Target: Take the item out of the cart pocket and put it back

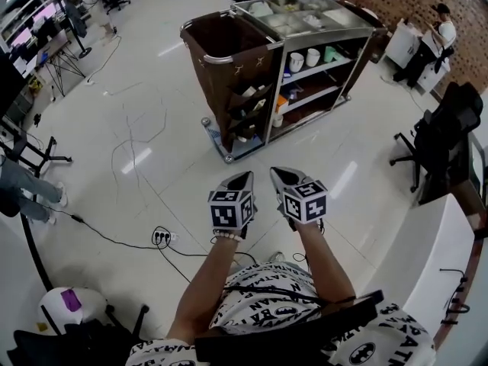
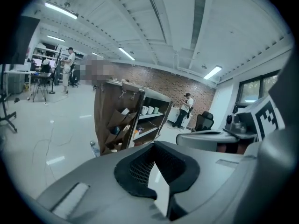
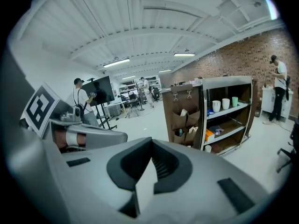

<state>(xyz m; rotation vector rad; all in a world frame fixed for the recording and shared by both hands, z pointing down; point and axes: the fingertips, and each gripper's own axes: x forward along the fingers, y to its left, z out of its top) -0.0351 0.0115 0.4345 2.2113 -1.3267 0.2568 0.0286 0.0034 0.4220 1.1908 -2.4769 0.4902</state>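
The housekeeping cart (image 1: 305, 23) stands on the floor well ahead of me, its brown cloth side with several pockets (image 1: 245, 111) facing me. Small white and dark items stick out of the pockets (image 2: 117, 125) (image 3: 185, 123); I cannot tell them apart from this distance. My left gripper (image 1: 245, 176) and right gripper (image 1: 276, 172) are held side by side in front of my body, pointing toward the cart and far short of it. In the left gripper view the left gripper (image 2: 155, 146) has its jaws together with nothing in them. The right gripper (image 3: 150, 143) is likewise shut and empty.
A power strip with cables (image 1: 162, 237) lies on the floor to my lower left. A black office chair (image 1: 438, 139) and a white counter (image 1: 427, 242) stand at the right. White cups (image 1: 303, 59) sit on the cart's shelf. People and tripods stand at the room's edges.
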